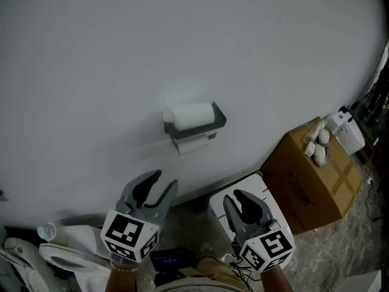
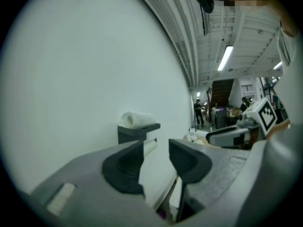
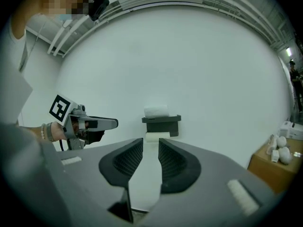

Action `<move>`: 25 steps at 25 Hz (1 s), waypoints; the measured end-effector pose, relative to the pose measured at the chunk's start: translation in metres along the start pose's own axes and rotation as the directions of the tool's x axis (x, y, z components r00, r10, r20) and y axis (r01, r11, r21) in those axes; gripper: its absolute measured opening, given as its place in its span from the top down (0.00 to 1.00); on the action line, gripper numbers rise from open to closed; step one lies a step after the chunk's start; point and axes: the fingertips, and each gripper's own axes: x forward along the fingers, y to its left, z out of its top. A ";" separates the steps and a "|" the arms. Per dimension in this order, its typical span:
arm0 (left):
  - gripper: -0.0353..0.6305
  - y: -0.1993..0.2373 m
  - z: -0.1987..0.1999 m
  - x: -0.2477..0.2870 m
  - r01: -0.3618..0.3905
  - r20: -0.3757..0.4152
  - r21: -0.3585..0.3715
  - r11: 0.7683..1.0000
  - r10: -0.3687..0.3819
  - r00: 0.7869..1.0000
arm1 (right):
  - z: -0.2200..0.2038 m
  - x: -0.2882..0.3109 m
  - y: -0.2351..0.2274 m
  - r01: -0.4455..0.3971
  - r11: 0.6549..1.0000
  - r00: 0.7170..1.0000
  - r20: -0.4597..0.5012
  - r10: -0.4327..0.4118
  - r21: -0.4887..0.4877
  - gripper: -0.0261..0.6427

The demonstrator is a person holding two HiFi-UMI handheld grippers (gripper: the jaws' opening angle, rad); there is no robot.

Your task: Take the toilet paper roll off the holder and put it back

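Observation:
A white toilet paper roll [image 1: 189, 114] lies on top of a dark grey holder [image 1: 217, 124] fixed to the white wall. A second roll [image 1: 193, 143] hangs beneath the holder's shelf. Both grippers hover short of the wall, below the holder and apart from it. My left gripper [image 1: 166, 178] is open with nothing between its jaws; in its own view the roll [image 2: 136, 119] and holder [image 2: 137, 132] sit just beyond the jaw tips [image 2: 156, 148]. My right gripper [image 1: 236, 196] is also open and empty, aimed at the holder [image 3: 161, 124] and top roll [image 3: 156, 111].
A brown cardboard box [image 1: 310, 181] stands at the right against the wall, with small white things [image 1: 317, 143] on top and a white appliance [image 1: 346, 129] behind. A white box [image 1: 214, 207] sits under my right gripper. A toilet [image 1: 67, 248] is at the lower left.

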 end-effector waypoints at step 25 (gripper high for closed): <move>0.67 0.052 0.036 0.107 -0.067 0.010 0.049 0.997 0.067 0.998 | 0.012 0.035 -0.067 -0.026 0.999 1.000 -0.009 0.026 -0.021 0.83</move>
